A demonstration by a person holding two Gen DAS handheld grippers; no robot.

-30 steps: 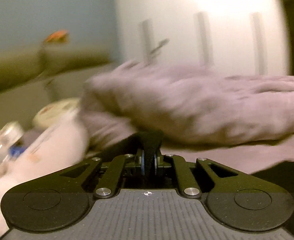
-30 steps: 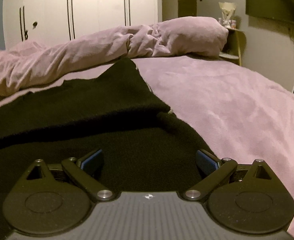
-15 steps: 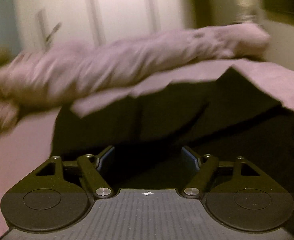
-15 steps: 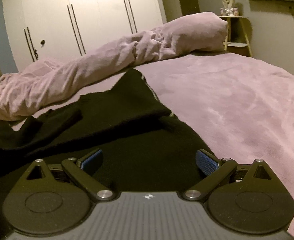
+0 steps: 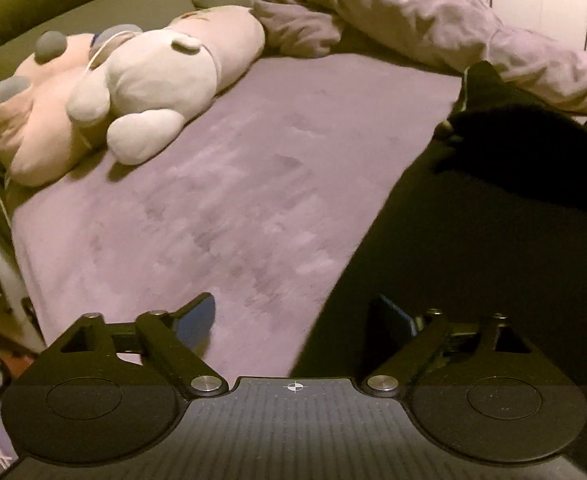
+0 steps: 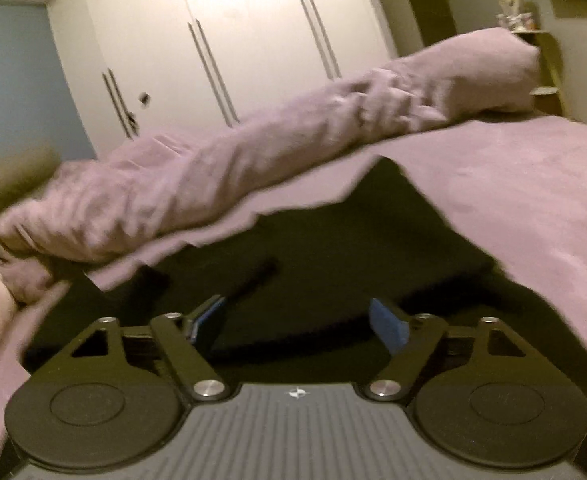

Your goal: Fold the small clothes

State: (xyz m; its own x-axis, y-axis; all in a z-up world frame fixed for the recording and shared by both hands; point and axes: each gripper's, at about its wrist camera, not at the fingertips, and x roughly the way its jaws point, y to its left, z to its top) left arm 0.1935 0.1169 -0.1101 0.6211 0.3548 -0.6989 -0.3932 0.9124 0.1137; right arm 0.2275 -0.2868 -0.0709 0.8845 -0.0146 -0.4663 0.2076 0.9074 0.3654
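Left gripper (image 5: 293,316), clamped a second ago, opens over black garment's (image 5: 473,264) edge; right gripper (image 6: 299,320) closes (nothing visibly pinched), garment folds indistinct.

The left gripper (image 5: 293,316) has let go — jaws opening over the black garment's (image 5: 473,240) edge.

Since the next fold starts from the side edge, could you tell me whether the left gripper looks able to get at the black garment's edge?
Probably yes. The left gripper, jaws opening and holding nothing, already straddles the black garment's edge on the purple bedspread; nothing lies between.
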